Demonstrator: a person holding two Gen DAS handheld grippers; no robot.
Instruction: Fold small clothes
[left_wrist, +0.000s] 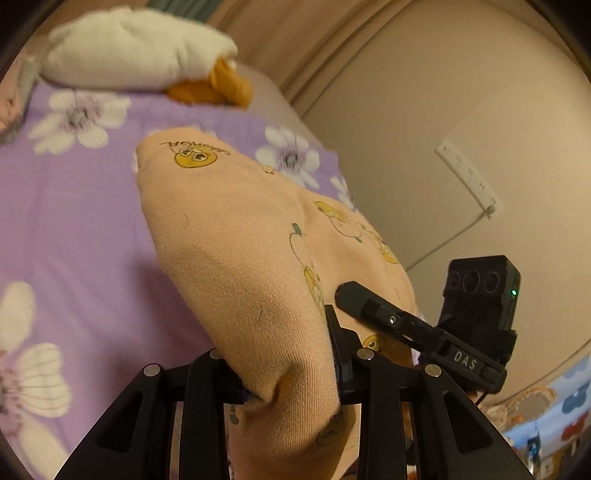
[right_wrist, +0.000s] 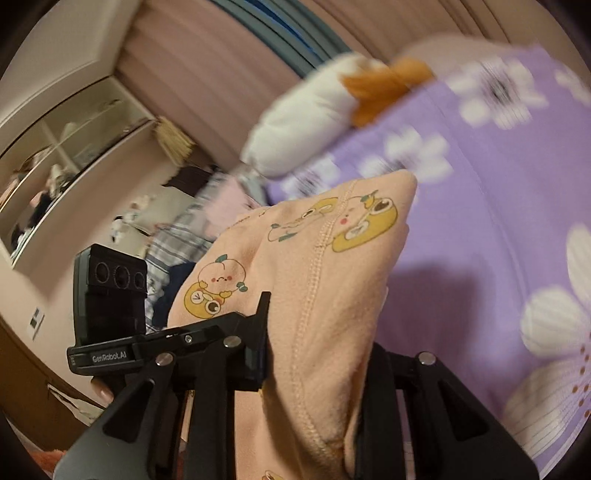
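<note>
While both tools gripped it, one peach-coloured child's garment (left_wrist: 236, 266) hung lifted above the bed, printed with yellow cartoon figures and small green sprigs.

Item 1, left gripper (left_wrist: 291, 373): fingers drawn close and pinching a bunched fold of the garment at 6 o'clock in the left wrist view; cloth rose from the pinch toward 11 o'clock, ending in a rounded edge with lettering and a yellow face.

Item 2, right gripper (right_wrist: 314, 354): fingers likewise closed on the cloth (right_wrist: 314, 280) at 6 o'clock in the right wrist view; a stitched seam ran up from the pinch toward 12 o'clock, the fabric's far corner at 1 o'clock.

Item 3, bedsheet (left_wrist: 74, 206): lilac with large white flowers, lying below the garment from 7 to 12 o'clock in the left view, and from 1 to 5 o'clock in the right view (right_wrist: 480, 229).

Item 4, plush toy (left_wrist: 136, 51): white body, orange part, resting on the sheet at 11 o'clock in the left view; blurred at 12 o'clock in the right view (right_wrist: 317, 110).

Item 5, power strip (left_wrist: 467, 175): white, against the beige wall at 2 o'clock in the left view, cable trailing down.

Item 6, striped and dark laundry (right_wrist: 177, 236): heaped at 9 o'clock in the right view, beside the bed.
</note>
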